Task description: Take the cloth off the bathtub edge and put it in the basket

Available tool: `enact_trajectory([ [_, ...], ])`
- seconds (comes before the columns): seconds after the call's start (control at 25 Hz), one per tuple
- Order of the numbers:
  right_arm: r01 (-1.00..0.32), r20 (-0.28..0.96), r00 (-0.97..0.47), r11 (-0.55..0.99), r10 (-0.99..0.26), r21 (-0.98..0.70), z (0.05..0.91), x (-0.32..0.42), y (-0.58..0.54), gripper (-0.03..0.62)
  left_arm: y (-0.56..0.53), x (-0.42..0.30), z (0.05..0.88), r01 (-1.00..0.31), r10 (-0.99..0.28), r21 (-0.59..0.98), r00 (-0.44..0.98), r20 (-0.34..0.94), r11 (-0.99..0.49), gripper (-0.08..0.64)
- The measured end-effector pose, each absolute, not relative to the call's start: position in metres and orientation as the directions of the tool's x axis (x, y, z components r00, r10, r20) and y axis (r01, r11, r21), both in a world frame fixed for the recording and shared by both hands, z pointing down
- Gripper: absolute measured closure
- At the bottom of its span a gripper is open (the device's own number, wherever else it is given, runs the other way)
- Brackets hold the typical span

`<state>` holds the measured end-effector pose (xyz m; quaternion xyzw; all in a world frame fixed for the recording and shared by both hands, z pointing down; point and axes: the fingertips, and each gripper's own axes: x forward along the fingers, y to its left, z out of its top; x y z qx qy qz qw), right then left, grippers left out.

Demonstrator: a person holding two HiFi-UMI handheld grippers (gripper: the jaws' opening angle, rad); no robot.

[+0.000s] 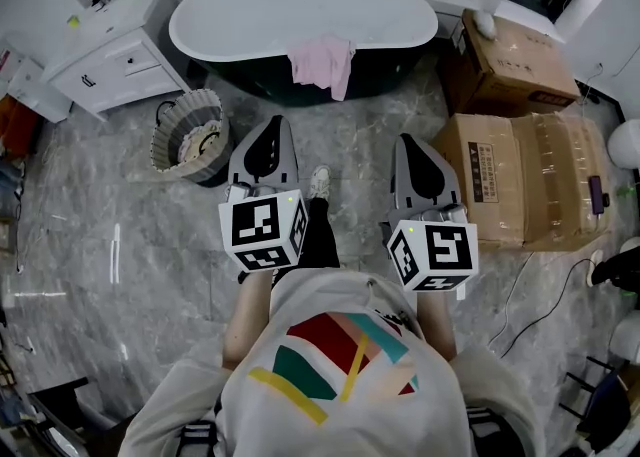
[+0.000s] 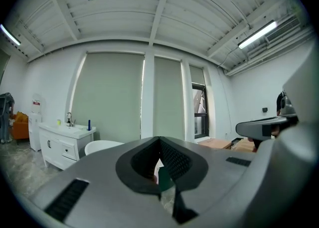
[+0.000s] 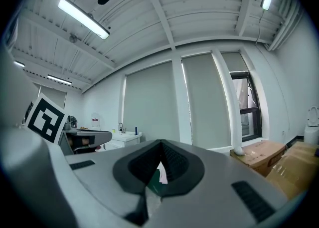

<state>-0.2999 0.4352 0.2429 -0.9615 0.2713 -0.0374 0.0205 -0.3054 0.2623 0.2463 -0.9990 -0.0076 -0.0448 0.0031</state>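
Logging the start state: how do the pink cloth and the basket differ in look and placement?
The cloth is pink and limp, draped over the near edge of the bathtub; the basket is grey, round and upright on the floor. The cloth hangs straight ahead; the basket stands off to the left. Shared: neither the left gripper nor the right gripper touches them.
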Motion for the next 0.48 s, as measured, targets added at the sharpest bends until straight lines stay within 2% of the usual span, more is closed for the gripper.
enact_trajectory([
  [0.48, -0.49, 0.021, 0.871, -0.872, -0.49, -0.025, 0.232, -0.236, 0.424, 0.581, 0.255, -0.23, 0.235, 0.089, 0.089, 0.021, 0.996, 0.022, -0.996, 0.541],
])
